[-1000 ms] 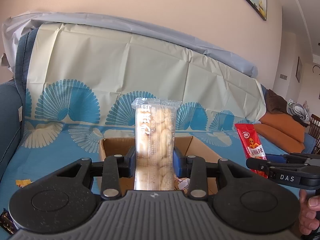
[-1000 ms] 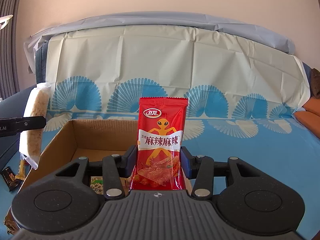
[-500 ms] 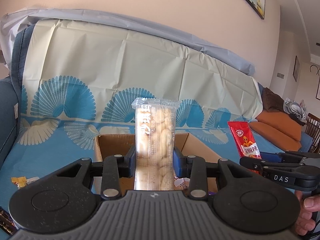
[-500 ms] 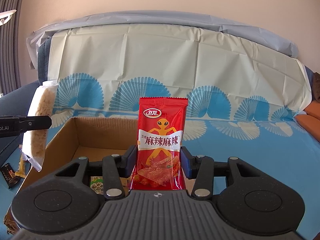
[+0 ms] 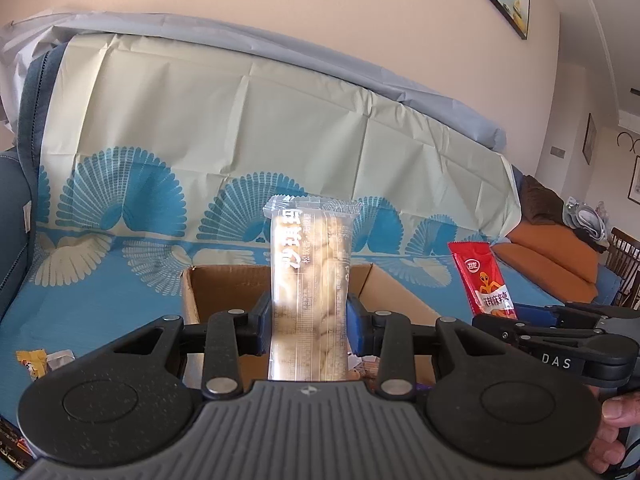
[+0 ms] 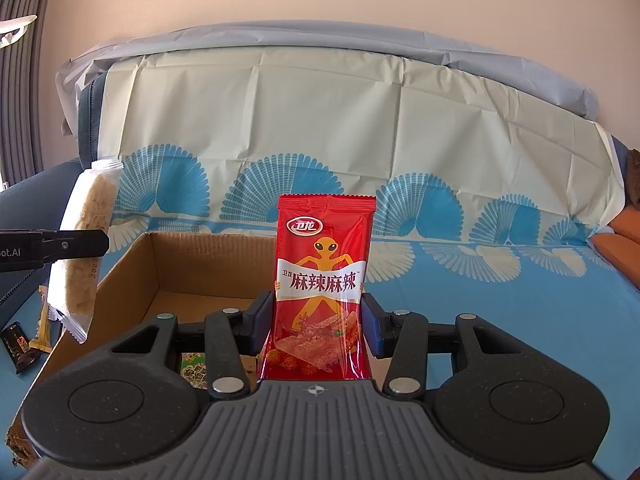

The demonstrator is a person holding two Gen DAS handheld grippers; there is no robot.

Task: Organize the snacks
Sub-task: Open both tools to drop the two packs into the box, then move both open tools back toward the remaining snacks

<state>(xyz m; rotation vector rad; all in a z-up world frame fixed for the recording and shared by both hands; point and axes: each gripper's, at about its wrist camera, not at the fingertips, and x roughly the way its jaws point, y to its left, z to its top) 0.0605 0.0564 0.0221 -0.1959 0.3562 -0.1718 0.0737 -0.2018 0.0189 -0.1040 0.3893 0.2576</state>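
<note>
Snacks fill both tools above an open cardboard box point(image 6: 188, 264) that sits on a sofa draped in a blue-and-cream fan-patterned cover point(image 6: 460, 152). The left tool point(image 5: 308, 316) pinches a clear-wrapped pale pastry bar point(image 5: 310, 280) upright between its blue pads, the packet's lower end reaching down toward the tool body and its crimped top standing above the box's far wall. The right tool point(image 6: 316, 320) is clamped on a red spicy-strip packet point(image 6: 322, 280) printed with an orange alien figure, also held upright over the box. In the left wrist view the red packet shows to the right of the box. Inside the box a green-printed packet point(image 6: 192, 370) lies on the floor. Left of the box, on the cover, lie a dark wrapper point(image 6: 18, 344) and a yellow one point(image 6: 42, 336).
</note>
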